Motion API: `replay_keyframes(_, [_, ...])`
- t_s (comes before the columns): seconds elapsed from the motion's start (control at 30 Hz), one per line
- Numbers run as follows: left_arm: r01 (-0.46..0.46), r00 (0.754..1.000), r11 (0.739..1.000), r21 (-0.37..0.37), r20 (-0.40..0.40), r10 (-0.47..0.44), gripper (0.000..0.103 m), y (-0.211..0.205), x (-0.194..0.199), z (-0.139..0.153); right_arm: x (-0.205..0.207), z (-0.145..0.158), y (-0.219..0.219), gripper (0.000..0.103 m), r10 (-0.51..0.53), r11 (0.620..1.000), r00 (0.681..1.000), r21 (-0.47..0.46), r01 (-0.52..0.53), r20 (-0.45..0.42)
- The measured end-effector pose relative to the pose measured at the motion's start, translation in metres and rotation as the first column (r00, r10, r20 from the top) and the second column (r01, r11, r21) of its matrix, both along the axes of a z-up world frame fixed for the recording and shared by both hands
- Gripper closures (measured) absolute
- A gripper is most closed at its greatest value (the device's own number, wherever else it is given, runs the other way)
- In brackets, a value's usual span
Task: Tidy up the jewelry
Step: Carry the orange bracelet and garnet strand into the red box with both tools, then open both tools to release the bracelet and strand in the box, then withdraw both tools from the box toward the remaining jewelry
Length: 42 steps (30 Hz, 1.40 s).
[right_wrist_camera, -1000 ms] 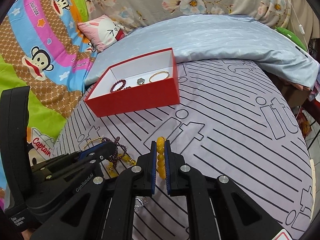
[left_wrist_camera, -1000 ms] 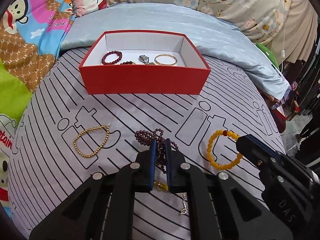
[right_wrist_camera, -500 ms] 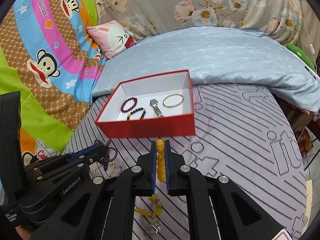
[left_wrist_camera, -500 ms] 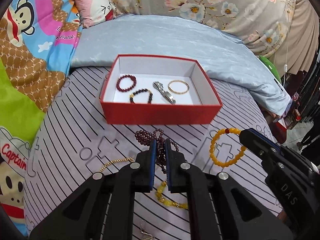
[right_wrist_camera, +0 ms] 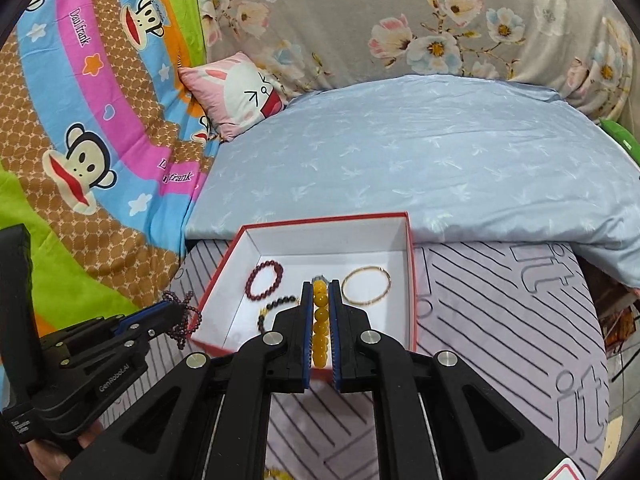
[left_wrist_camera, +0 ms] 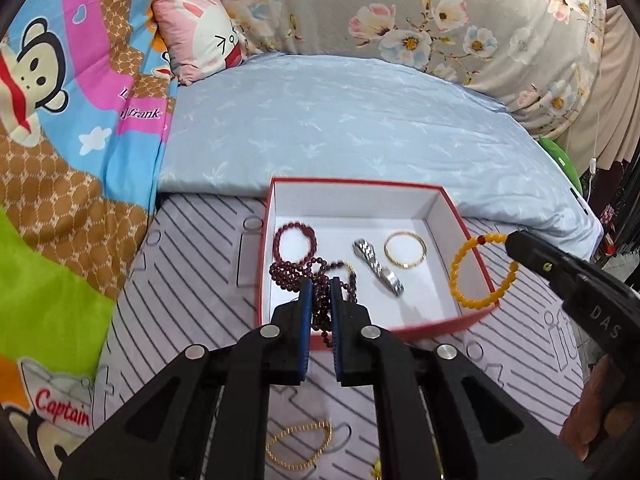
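My left gripper (left_wrist_camera: 320,285) is shut on a long dark red bead strand (left_wrist_camera: 294,276), which dangles over the front left of the red box (left_wrist_camera: 474,248). To its right, my right gripper (left_wrist_camera: 511,242) is shut on a yellow bead bracelet (left_wrist_camera: 476,300) that hangs above the box's right wall. In the right wrist view the right gripper (right_wrist_camera: 320,286) pinches those yellow beads (right_wrist_camera: 320,322) over the box (right_wrist_camera: 412,280), and the left gripper (right_wrist_camera: 170,312) carries the strand (right_wrist_camera: 182,322) at its left corner. Inside lie a dark red bracelet (left_wrist_camera: 296,240), a silver watch (left_wrist_camera: 378,268) and a gold bangle (left_wrist_camera: 405,249).
A gold bead bracelet (left_wrist_camera: 300,448) lies on the striped sheet (left_wrist_camera: 192,280) under the left gripper. A pale blue quilt (left_wrist_camera: 340,128) lies right behind the box. A pink rabbit cushion (left_wrist_camera: 200,36) and a cartoon monkey blanket (left_wrist_camera: 60,120) are at the left.
Both grippers have risen and moved forward from the striped sheet to the box, each carrying its beads. The box now sits much closer and lower in both views.
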<state>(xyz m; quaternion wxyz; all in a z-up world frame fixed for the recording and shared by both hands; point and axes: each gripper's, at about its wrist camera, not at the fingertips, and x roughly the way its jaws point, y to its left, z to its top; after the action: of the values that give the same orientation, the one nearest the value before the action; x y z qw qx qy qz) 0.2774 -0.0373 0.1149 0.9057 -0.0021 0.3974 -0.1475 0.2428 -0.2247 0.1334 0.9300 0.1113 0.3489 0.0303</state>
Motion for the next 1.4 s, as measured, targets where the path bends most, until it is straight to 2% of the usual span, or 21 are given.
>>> replay_keyframes(0.17, [0.018,1.0,1.0,0.007,0.006,-0.018,0.095,-0.019,0.033,-0.005,0.039,-0.024,-0.002,0.096,-0.013,1.0,0.998,0.023,0.014,-0.053])
replay_keyframes(0.33, [0.028,0.999,1.0,0.011,-0.031,-0.028,0.095,-0.039,0.063,-0.03,0.065,-0.054,-0.005,0.096,-0.003,0.998,0.993,0.061,0.01,-0.119])
replay_keyframes(0.57, [0.034,0.995,0.999,0.034,-0.091,-0.031,0.094,-0.056,0.097,-0.066,0.081,-0.088,-0.007,0.096,-0.022,1.0,0.984,-0.016,0.019,-0.177])
replay_keyframes(0.67, [0.039,0.994,0.998,0.047,-0.108,-0.034,0.094,-0.063,0.106,-0.075,0.078,-0.087,-0.002,0.095,-0.019,0.998,0.987,-0.064,0.009,-0.161])
replay_keyframes(0.73, [0.028,0.993,0.998,0.049,-0.114,-0.022,0.092,-0.063,0.107,-0.078,0.075,-0.085,0.0,0.083,-0.032,0.995,0.989,-0.094,0.018,-0.145])
replay_keyframes(0.77, [0.018,0.994,0.999,0.051,-0.105,-0.013,0.091,-0.062,0.106,-0.078,0.072,-0.083,0.0,0.081,-0.035,0.995,0.991,-0.096,0.023,-0.133])
replay_keyframes(0.83, [-0.004,0.997,0.998,0.065,-0.082,0.009,0.082,-0.059,0.102,-0.074,0.066,-0.079,-0.002,0.076,-0.047,0.994,0.993,-0.1,0.036,-0.111])
replay_keyframes(0.9, [-0.025,0.998,0.997,0.068,-0.062,0.029,0.068,-0.052,0.097,-0.069,0.061,-0.074,-0.003,0.076,-0.056,0.993,0.994,-0.114,0.045,-0.095])
replay_keyframes(1.03, [-0.05,0.998,0.994,0.094,-0.022,0.053,0.067,-0.045,0.078,-0.056,0.047,-0.06,-0.002,0.076,-0.052,0.994,0.996,-0.1,0.045,-0.07])
replay_keyframes(1.4, [-0.056,0.998,0.996,0.075,-0.002,0.057,0.066,-0.023,0.002,-0.027,-0.024,-0.033,0.013,0.07,-0.053,0.995,0.998,-0.088,0.05,-0.034])
